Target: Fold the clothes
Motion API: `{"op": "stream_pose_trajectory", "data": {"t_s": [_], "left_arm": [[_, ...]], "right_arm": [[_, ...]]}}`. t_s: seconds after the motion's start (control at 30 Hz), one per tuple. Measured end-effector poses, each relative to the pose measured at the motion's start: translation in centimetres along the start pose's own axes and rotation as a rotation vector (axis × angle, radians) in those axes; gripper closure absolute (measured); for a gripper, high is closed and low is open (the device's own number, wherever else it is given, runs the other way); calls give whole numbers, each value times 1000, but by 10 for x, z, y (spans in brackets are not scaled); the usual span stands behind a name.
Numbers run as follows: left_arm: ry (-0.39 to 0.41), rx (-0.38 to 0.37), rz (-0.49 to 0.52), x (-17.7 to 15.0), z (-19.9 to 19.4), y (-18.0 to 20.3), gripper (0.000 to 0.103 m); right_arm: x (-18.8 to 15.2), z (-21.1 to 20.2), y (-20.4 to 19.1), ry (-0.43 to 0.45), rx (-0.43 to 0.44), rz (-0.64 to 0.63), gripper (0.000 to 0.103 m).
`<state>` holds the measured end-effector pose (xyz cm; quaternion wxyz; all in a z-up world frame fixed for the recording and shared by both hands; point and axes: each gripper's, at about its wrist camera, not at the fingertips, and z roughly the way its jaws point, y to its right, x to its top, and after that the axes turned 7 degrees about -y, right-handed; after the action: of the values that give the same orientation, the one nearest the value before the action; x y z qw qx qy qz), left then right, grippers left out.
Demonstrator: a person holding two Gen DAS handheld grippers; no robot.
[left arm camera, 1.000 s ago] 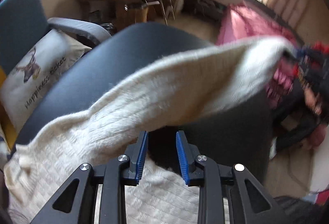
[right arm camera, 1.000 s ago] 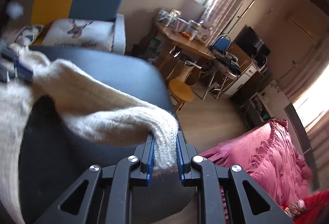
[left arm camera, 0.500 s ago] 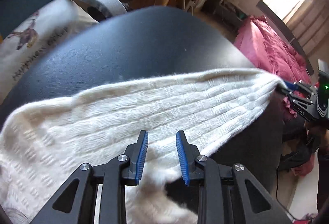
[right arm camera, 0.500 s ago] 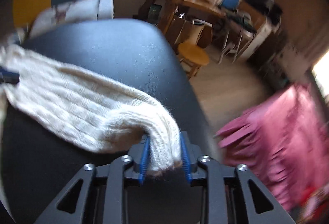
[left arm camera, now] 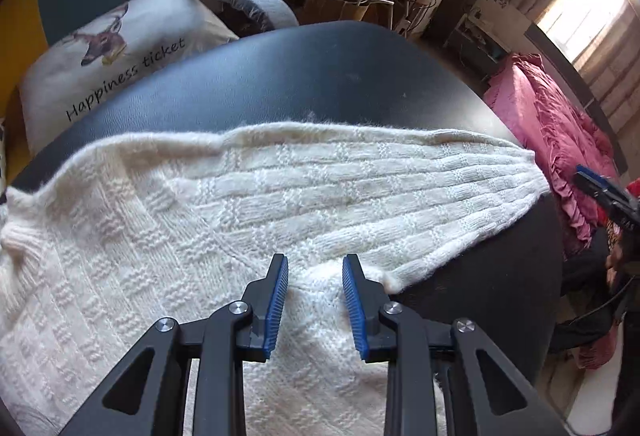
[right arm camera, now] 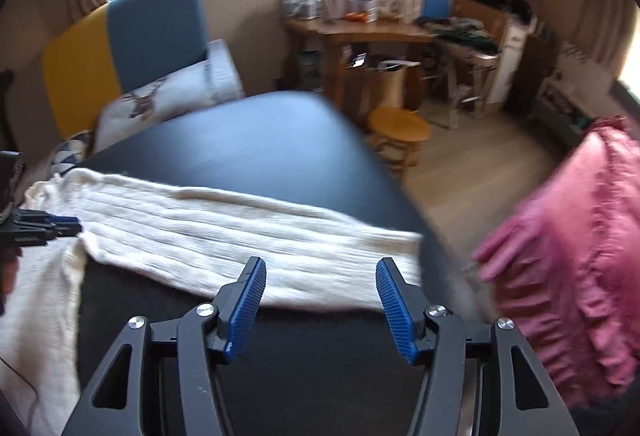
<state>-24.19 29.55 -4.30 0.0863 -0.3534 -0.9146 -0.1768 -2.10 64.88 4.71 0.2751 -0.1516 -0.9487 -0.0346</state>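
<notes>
A cream knitted sweater [left arm camera: 168, 236] lies on a black table [left arm camera: 304, 84]. Its sleeve [left arm camera: 380, 188] lies stretched flat toward the table's right edge. The sleeve also shows in the right wrist view [right arm camera: 240, 236], with its cuff near the table edge. My left gripper [left arm camera: 314, 300] is open and empty, low over the sweater near the armpit. My right gripper [right arm camera: 320, 300] is wide open and empty, just back from the sleeve's cuff. The right gripper also shows at the right edge of the left wrist view [left arm camera: 600, 192].
An armchair with a deer-print pillow [left arm camera: 120, 52] stands behind the table. A pink bedspread [right arm camera: 568, 260] is to the right. A cluttered wooden desk [right arm camera: 360, 32] and a small round stool [right arm camera: 400, 128] stand at the back.
My right gripper lowered the sleeve onto the table, opened and let it go, then drew back. The sleeve now lies flat. My left gripper stayed open over the sweater.
</notes>
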Motion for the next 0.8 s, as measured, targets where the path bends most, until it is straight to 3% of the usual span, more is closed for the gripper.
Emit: {"op": "stream_pose_trajectory", "data": {"t_s": [0.17,0.2,0.4,0.53,0.6,0.67,0.77,0.8], "left_arm": [[-32,-13,-20,4,10,4,76],[-28,-31,-20,2,8,3,76],[89,-105,-76,-33,-43,-26,76],[133,-155,-60,-59,-61,-26,76],[123,-200,-33,-71,-60,-14,76],[115,-207,-41,-81,-55,-10,76],[108,-184,-85,-94,-49,-18,76],[101,-162,-111,-97,-47,-25,76]], "right_arm": [[8,77,-8,-172,-67,55,44],[7,86,-4,-189,-83,77,38],[10,70,7,-138,-10,178,35],[25,43,-39,-61,253,97,31],[30,39,-80,-99,418,2,31],[28,44,-112,-207,691,-17,30],[8,49,-149,-323,989,-6,3],[7,57,-154,-334,992,16,1]]}}
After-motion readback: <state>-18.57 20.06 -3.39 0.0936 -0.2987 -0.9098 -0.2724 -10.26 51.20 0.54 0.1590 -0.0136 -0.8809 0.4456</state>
